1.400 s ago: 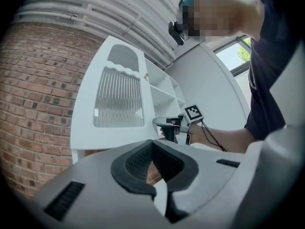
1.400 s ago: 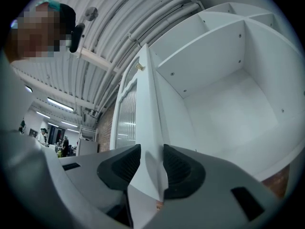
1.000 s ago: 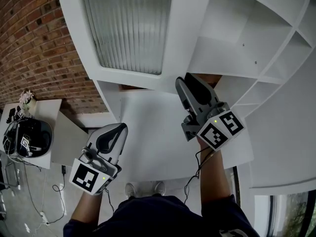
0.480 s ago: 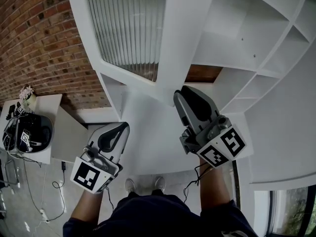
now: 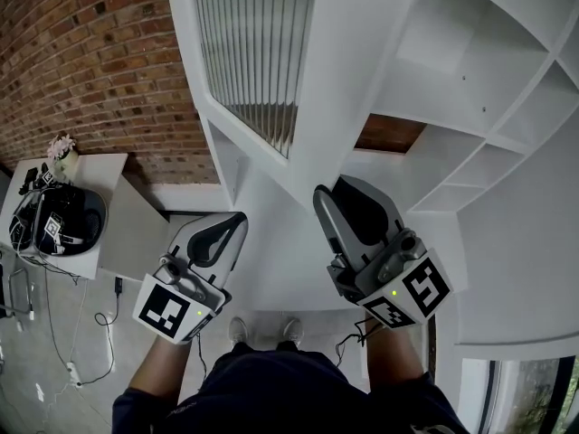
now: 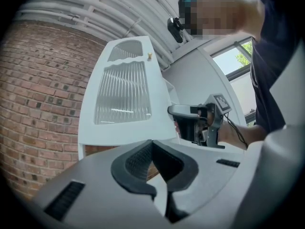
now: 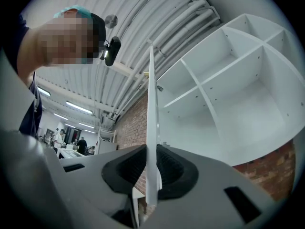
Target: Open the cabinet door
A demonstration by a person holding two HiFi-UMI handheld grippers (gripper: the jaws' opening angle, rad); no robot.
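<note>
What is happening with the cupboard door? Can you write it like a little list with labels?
Door: white cabinet door with ribbed glass, swung partly open
Right tongs: right tongs have just been closing and now pinch the door's thin edge
Left tongs: left tongs shut, holding nothing, apart from the door
Inside: white cabinet shelves showing
Behind: red brick wall
</note>
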